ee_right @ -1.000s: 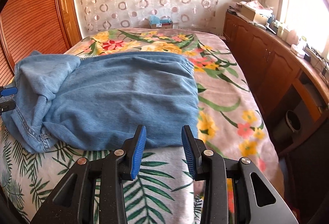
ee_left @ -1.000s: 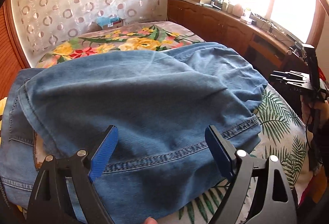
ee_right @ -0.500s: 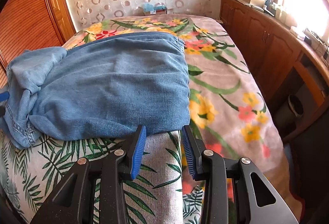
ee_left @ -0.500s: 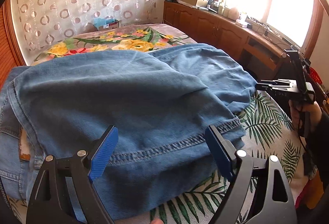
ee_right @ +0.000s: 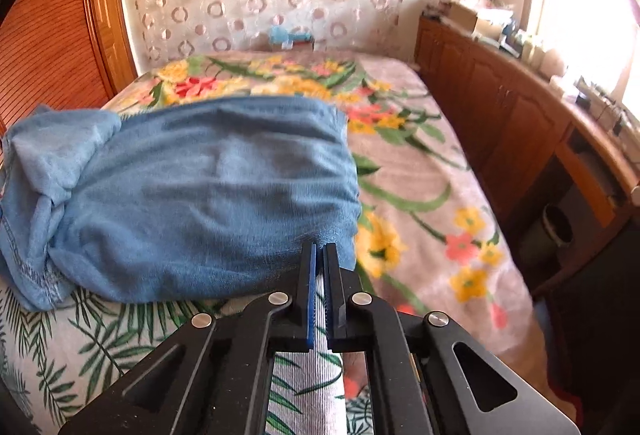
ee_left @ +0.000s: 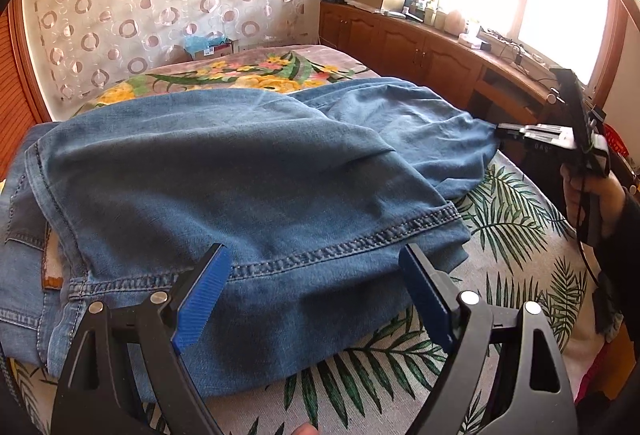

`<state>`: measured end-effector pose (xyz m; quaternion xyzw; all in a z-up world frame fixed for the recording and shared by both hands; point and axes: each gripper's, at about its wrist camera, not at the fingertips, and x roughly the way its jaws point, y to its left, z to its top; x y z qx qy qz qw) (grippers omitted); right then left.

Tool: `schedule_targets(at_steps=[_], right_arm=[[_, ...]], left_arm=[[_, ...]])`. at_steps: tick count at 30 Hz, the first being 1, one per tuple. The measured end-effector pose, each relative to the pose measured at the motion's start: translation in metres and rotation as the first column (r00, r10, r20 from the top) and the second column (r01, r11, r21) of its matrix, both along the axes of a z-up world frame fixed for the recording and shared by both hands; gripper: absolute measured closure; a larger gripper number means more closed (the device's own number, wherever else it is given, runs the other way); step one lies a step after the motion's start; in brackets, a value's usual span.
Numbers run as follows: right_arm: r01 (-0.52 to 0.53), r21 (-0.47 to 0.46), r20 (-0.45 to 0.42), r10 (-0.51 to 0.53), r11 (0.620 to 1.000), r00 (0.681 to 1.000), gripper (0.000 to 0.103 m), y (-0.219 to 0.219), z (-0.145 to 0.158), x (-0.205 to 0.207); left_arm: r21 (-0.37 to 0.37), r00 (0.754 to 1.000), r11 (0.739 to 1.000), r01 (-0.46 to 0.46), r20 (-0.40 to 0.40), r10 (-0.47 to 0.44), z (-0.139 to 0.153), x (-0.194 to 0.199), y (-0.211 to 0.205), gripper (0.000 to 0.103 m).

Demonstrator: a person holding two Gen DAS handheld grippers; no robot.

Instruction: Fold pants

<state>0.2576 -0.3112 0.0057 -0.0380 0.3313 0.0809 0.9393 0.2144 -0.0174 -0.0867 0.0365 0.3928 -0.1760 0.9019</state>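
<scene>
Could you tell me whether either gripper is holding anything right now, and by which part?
The right gripper pinches the jeans at their near right edge; the left gripper is open, holding nothing.

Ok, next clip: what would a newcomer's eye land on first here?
The big heap of blue jeans spread across the flowery bedspread, filling the middle of both views. Next, the right gripper, shut on the near corner of the jeans at the bed's edge. The left gripper is open, its blue pads either side of the stitched hem.
</scene>
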Motion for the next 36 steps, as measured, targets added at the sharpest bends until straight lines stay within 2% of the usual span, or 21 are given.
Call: schedule_targets(at_steps=[9, 15, 21, 24, 26, 28, 29, 33, 36], right_arm=[[-0.030, -0.012, 0.126, 0.031, 0.999, 0.992, 0.101, 0.028, 0.042, -0.018], [-0.092, -0.036, 0.189, 0.097, 0.995, 0.977, 0.101, 0.062, 0.067, -0.030], [-0.164, -0.022, 0.222, 0.165, 0.986, 0.961, 0.101, 0.091, 0.077, -0.039], [-0.203, -0.020, 0.235, 0.202, 0.979, 0.951, 0.101, 0.104, 0.082, -0.042], [-0.226, -0.024, 0.238, 0.225, 0.974, 0.945, 0.101, 0.111, 0.083, -0.040], [-0.245, -0.027, 0.237, 0.244, 0.969, 0.940, 0.101, 0.114, 0.082, -0.038], [-0.254, -0.029, 0.236, 0.254, 0.967, 0.938, 0.101, 0.118, 0.082, -0.039], [-0.278, -0.035, 0.235, 0.278, 0.960, 0.931, 0.101, 0.121, 0.087, -0.036], [-0.292, -0.037, 0.237, 0.292, 0.956, 0.926, 0.101, 0.123, 0.089, -0.033]], left_arm=[[-0.008, 0.999, 0.999, -0.033, 0.025, 0.033, 0.007, -0.016, 0.022, 0.017], [-0.007, 0.992, 0.993, -0.118, 0.045, 0.118, 0.011, -0.033, 0.070, 0.017], [0.007, 0.981, 0.981, -0.192, 0.034, 0.192, 0.006, -0.038, 0.117, 0.018], [-0.019, 0.979, 0.979, -0.202, 0.018, 0.202, 0.003, -0.032, 0.128, 0.033], [-0.037, 0.978, 0.977, -0.210, 0.005, 0.211, -0.001, -0.025, 0.135, 0.047], [-0.047, 0.976, 0.975, -0.219, -0.019, 0.219, -0.007, -0.018, 0.140, 0.054], [-0.047, 0.975, 0.974, -0.222, -0.029, 0.221, -0.010, -0.016, 0.143, 0.060], [-0.029, 0.977, 0.977, -0.211, -0.051, 0.209, -0.019, -0.015, 0.143, 0.070], [-0.015, 0.979, 0.979, -0.201, -0.031, 0.200, -0.020, -0.023, 0.139, 0.088]])
